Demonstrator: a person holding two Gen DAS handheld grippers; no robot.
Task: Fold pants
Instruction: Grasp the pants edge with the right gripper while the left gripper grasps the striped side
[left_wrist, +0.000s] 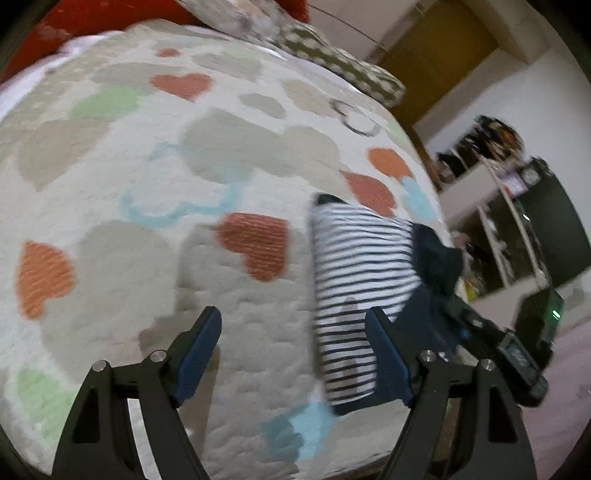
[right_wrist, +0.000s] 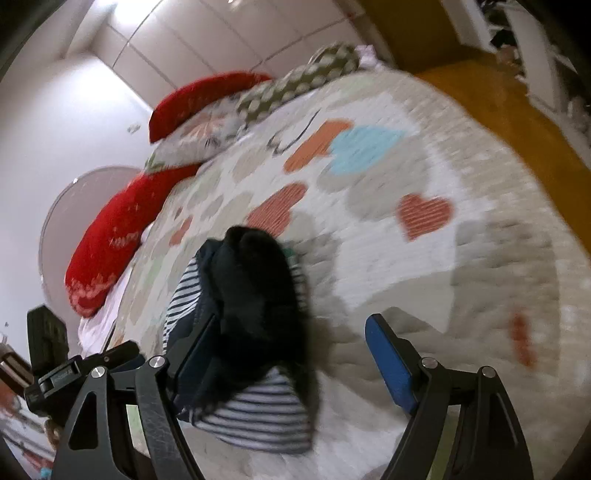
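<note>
The striped pants (left_wrist: 354, 280) are lying bunched near the bed (left_wrist: 147, 177) edge, dark fabric heaped on top. The left gripper (left_wrist: 295, 354) and right gripper (right_wrist: 291, 354) are hovering released, holding nothing. Through the blur, they probably need flattening; pinching an edge cleanly would help.

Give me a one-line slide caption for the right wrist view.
Open right gripper above striped pants bundled with dark fabric on a heart-patterned bedspread, red pillows behind.
</note>
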